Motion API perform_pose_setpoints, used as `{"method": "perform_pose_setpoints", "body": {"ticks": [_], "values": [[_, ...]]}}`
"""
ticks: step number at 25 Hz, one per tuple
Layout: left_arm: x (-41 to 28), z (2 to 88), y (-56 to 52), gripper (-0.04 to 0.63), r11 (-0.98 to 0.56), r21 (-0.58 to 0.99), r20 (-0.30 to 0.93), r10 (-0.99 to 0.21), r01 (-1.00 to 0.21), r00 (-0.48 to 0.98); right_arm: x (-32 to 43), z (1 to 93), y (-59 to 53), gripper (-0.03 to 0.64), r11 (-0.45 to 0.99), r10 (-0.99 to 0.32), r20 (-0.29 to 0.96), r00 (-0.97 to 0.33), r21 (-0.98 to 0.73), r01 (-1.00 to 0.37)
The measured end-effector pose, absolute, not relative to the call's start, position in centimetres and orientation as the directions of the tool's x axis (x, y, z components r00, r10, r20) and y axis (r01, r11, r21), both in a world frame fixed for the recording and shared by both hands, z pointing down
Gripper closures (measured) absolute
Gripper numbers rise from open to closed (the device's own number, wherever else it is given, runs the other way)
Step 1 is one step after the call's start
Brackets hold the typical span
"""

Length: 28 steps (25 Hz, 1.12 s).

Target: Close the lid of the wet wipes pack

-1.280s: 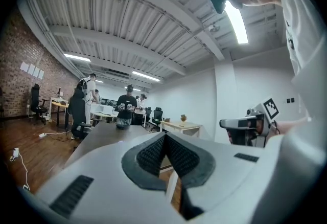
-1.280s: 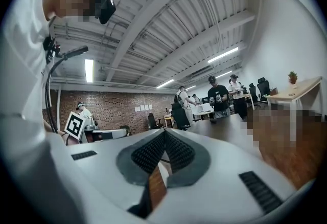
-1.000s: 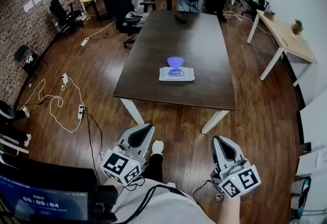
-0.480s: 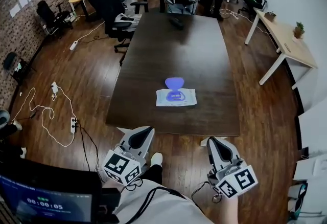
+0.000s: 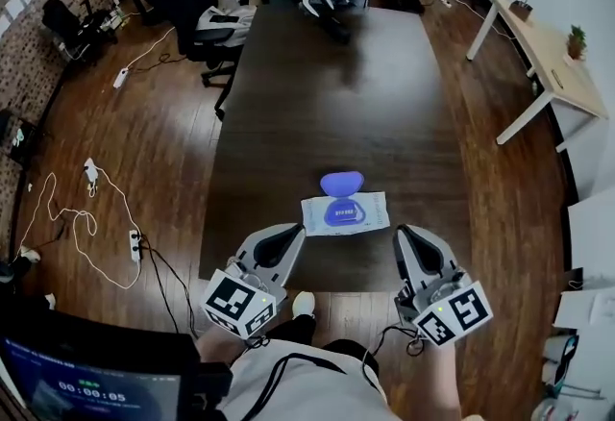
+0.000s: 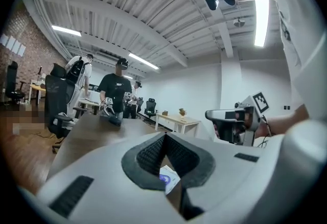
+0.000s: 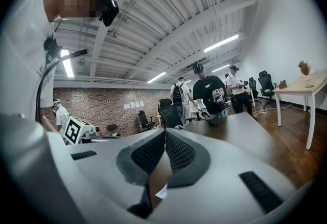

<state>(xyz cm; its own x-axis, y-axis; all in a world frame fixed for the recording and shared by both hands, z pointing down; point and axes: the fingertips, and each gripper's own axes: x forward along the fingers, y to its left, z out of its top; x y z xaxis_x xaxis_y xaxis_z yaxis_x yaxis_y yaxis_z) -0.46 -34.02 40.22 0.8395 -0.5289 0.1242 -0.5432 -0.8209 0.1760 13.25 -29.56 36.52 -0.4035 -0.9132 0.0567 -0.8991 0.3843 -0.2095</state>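
Left gripper (image 5: pixel 286 236) is held with its jaws pressed together, nothing pinched in them. Same goes for the right gripper (image 5: pixel 407 236): closed up and empty. Both are held level just at the near edge of the table (image 5: pixel 288 102), one each side of the wet wipes pack (image 5: pixel 346 214), with no contact made. The pack is laid flat near that edge, and its blue lid (image 5: pixel 341 183) is flipped open toward the far side. So basically nothing's been done yet: the lid is yet to be reached, folded back over the pack and pressed down.

Matt dark wooden table (image 5: pixel 317 102), smooth plastic wipes pack (image 5: pixel 344 214)
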Motion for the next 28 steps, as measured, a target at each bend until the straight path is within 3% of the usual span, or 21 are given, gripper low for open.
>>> {"method": "perform_pose_setpoints", "body": {"ticks": [8, 16, 22, 28], "values": [[1.5, 43.5, -38.0, 0.598, -0.823, 0.215, 0.15, -0.505, -0.526, 0.85, 15.0, 39.8, -35.8, 0.609, 0.417, -0.888, 0.113, -0.445, -0.209, -0.885], [3.0, 50.0, -39.7, 0.598, -0.711, 0.343, 0.229, -0.571, -0.614, 0.789, 15.8, 48.5, -41.2, 0.606, 0.56, -0.763, 0.209, -0.611, -0.257, -0.788], [4.3, 55.5, -40.0, 0.598, -0.617, 0.392, 0.32, -0.605, -0.683, 0.729, 15.8, 54.5, -44.0, 0.461, 0.652, -0.639, 0.31, -0.703, -0.266, -0.71], [3.5, 56.9, -40.7, 0.598, -0.555, 0.389, 0.347, -0.652, -0.736, 0.674, 15.4, 58.4, -46.5, 0.403, 0.699, -0.564, 0.353, -0.747, -0.277, -0.659]]}}
